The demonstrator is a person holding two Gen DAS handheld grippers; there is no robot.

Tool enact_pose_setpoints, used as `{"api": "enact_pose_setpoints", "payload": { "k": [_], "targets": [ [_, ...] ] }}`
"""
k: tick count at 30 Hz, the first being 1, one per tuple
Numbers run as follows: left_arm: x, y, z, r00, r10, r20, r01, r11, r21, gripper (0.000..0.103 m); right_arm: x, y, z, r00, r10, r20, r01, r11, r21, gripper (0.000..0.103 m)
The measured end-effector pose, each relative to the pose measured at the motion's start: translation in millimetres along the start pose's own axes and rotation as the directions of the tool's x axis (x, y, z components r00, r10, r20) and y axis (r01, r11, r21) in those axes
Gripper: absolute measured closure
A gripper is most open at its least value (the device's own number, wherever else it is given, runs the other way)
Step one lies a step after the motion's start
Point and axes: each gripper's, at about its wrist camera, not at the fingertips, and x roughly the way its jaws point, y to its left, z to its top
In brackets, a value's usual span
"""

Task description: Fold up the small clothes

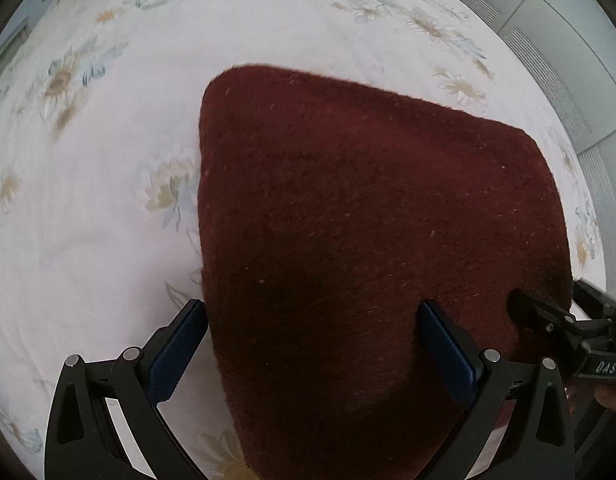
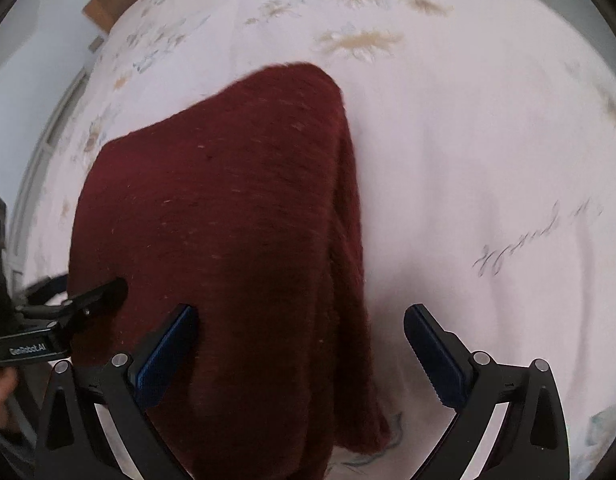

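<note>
A dark red knitted garment (image 1: 368,216) lies folded flat on a white floral bedsheet (image 1: 107,160); it also shows in the right wrist view (image 2: 227,220). My left gripper (image 1: 314,312) is open, hovering over the garment's near left edge, holding nothing. My right gripper (image 2: 299,320) is open over the garment's near right edge, also empty. Each gripper's black finger shows at the side of the other's view: the right one (image 1: 548,316) and the left one (image 2: 87,300).
The bedsheet (image 2: 468,180) spreads wide to the left and right of the garment. A grey cabinet or wall panel (image 1: 568,40) stands beyond the bed at the far right. A wooden headboard corner (image 2: 103,4) shows at the far left.
</note>
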Motion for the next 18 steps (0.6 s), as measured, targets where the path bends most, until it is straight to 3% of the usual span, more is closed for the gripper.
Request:
{"api": "enact_pose_setpoints", "payload": {
  "k": [7,10,11,16,18],
  "targets": [
    [9,-1,-8,0.999,0.002,0.042,-0.003,0.999,0.034,0.0,11,-6,-2,1.0,0.016,-0.007,-0.016,1.0,-0.001,0.003],
    [13,2,-10,0.999,-0.023,0.042,0.022,0.999,0.029,0.0,12,-3,-4,1.0,0.014,-0.015,-0.014,1.0,-0.003,0.016],
    [14,4,-10,0.998,-0.033,0.044,0.032,0.999,0.03,0.0,12,0,-3,1.0,0.024,-0.016,-0.025,1.0,-0.015,0.028],
    [18,9,-12,0.996,-0.077,0.036,0.076,0.997,0.021,0.009,11,10,-1,0.999,0.008,-0.041,-0.009,1.0,-0.03,0.042],
    [17,8,-11,0.996,-0.083,0.039,0.081,0.996,0.032,0.015,9,12,0,0.999,0.021,-0.038,-0.022,0.999,-0.042,0.054]
  ]
}}
